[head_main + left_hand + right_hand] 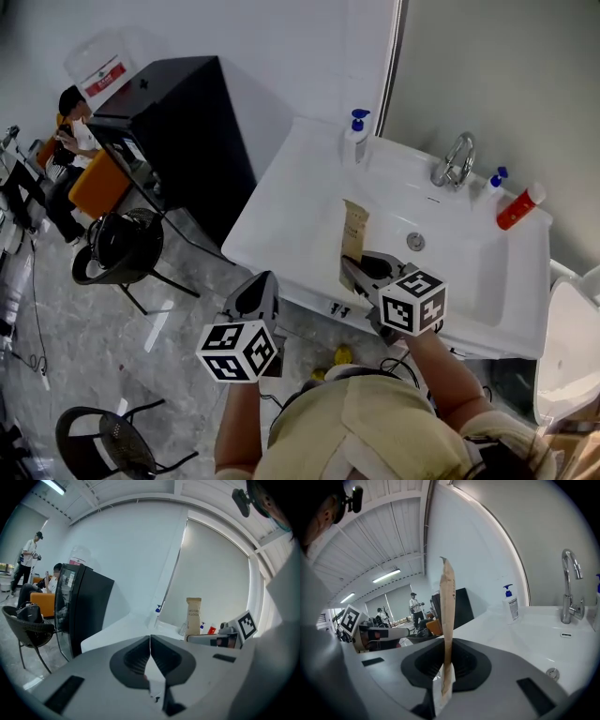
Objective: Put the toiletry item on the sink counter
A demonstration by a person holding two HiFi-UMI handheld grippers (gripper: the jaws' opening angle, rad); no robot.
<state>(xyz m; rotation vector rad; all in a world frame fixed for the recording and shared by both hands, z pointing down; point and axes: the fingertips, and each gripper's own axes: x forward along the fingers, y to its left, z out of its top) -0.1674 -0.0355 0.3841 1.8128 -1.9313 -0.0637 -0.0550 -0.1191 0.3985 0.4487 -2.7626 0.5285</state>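
Observation:
The toiletry item is a flat brown paper toothbrush packet [354, 234]. It stands upright over the front edge of the white sink counter [281, 206]. My right gripper [359, 267] is shut on its lower end. In the right gripper view the packet [447, 620] rises edge-on from between the shut jaws of the right gripper [447, 658]. My left gripper [261, 281] hangs lower left, off the counter over the floor, shut with nothing in it. The left gripper view shows its jaws [150, 641] pressed together, with the packet [193, 616] and the right gripper [232, 637] beyond.
On the counter's back rim stand a blue-topped pump bottle [355, 136], a chrome faucet [453, 161], a small blue-capped bottle [493, 180] and a red tube [518, 208]. A black cabinet [178, 131] stands left of the sink, with chairs [122, 246] and a seated person [70, 122] beyond.

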